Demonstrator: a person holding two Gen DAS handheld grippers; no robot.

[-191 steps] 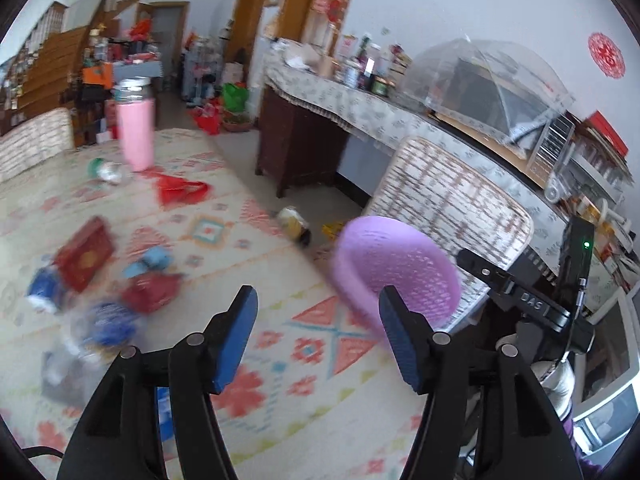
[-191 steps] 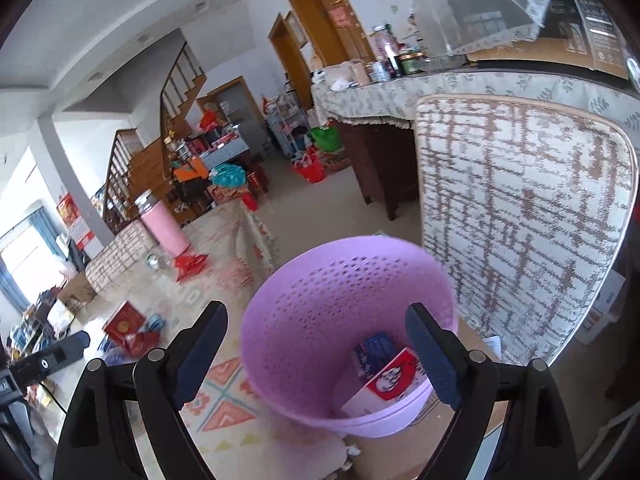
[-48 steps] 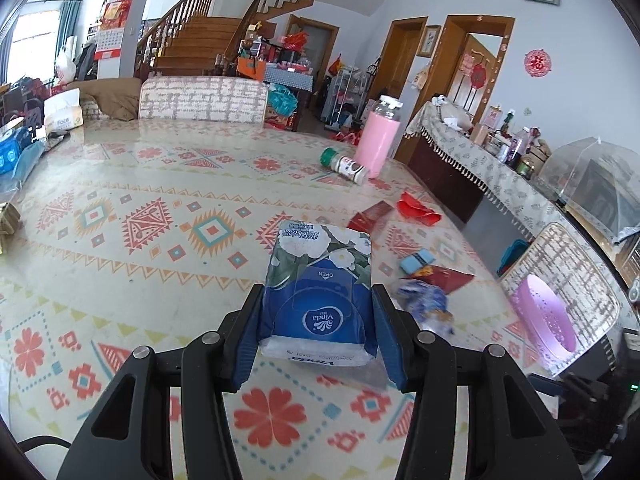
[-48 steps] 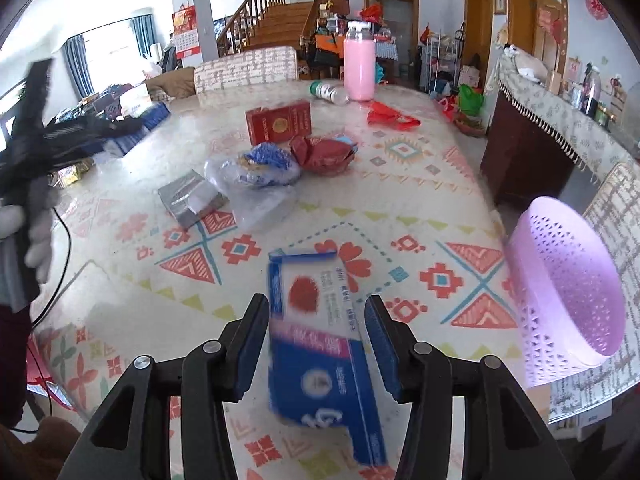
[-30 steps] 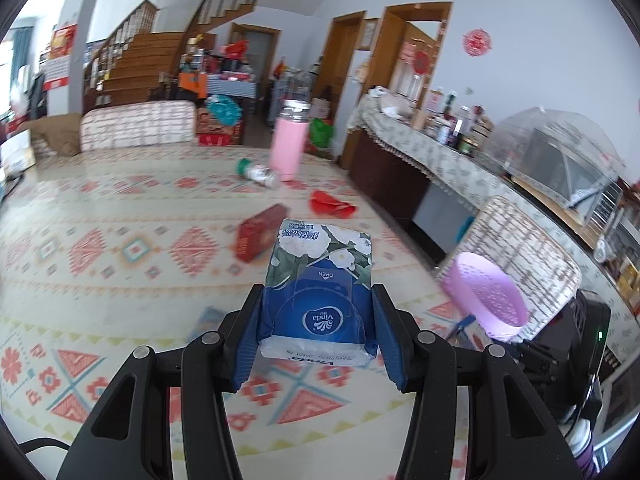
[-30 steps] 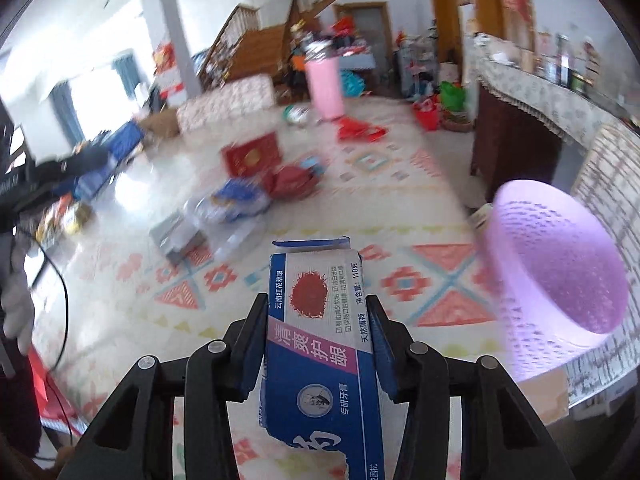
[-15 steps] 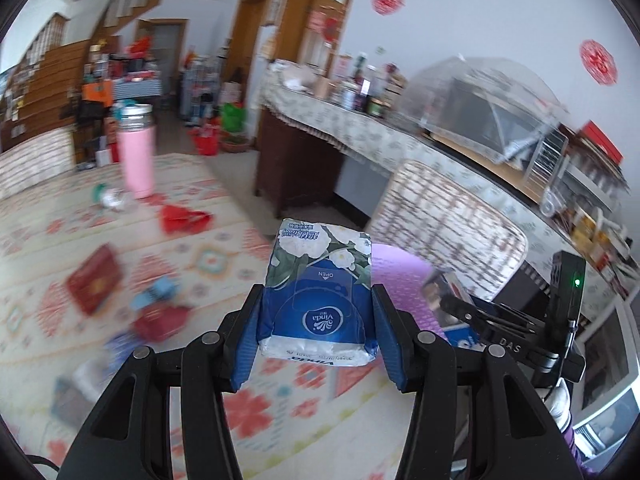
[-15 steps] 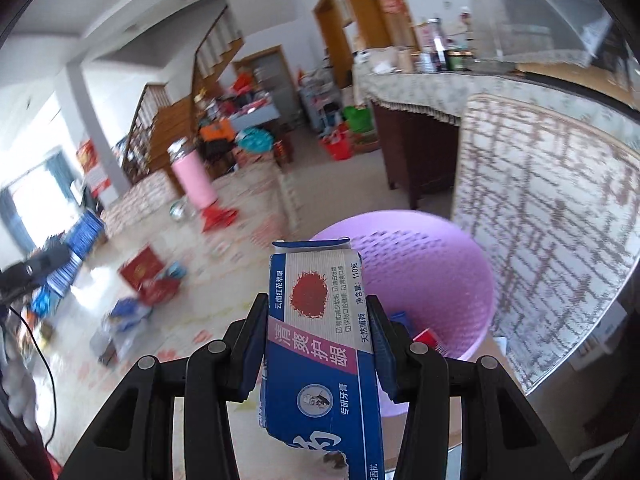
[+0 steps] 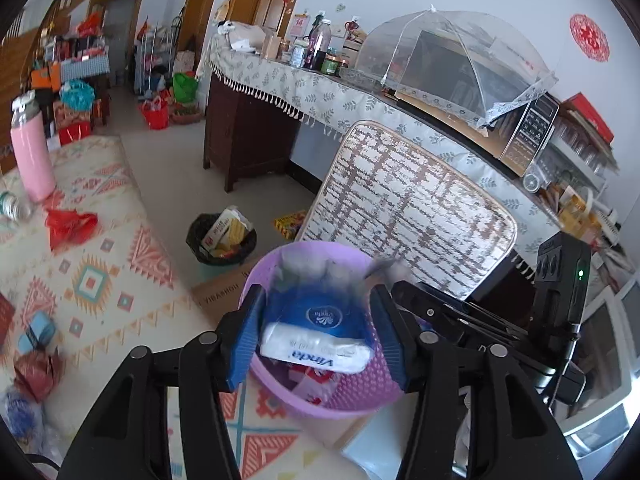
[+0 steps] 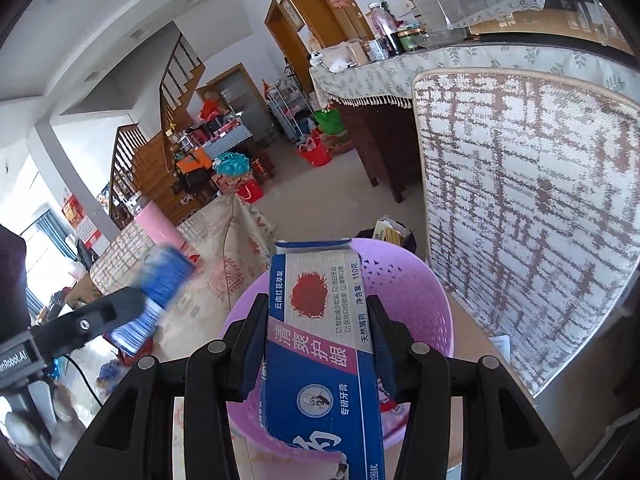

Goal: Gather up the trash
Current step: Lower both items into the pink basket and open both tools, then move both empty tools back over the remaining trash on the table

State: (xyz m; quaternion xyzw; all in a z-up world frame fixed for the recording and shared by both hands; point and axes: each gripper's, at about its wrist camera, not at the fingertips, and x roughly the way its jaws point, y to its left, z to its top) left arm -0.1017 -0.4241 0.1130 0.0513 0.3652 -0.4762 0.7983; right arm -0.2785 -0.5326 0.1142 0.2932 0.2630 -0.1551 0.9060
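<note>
A purple perforated basket (image 9: 352,400) stands beside the table, with red and white trash in its bottom. My left gripper (image 9: 316,336) is over it with fingers spread apart. A blue and white Vinda tissue pack (image 9: 320,336) is blurred and tipped between the fingers, dropping into the basket. My right gripper (image 10: 318,344) is shut on a blue toothpaste box (image 10: 320,344) and holds it above the same basket (image 10: 416,304). The left gripper and the blurred tissue pack (image 10: 160,288) show at the left of the right wrist view.
A patterned chair back (image 9: 404,216) stands right behind the basket. A black bin with trash (image 9: 222,240) sits on the floor. On the patterned table (image 9: 100,272) lie a red bag (image 9: 70,224), a pink flask (image 9: 30,152) and small wrappers (image 9: 34,360).
My left gripper has opened over the basket and the tissue pack is falling out of it. My right gripper has carried the toothpaste box closer over the basket.
</note>
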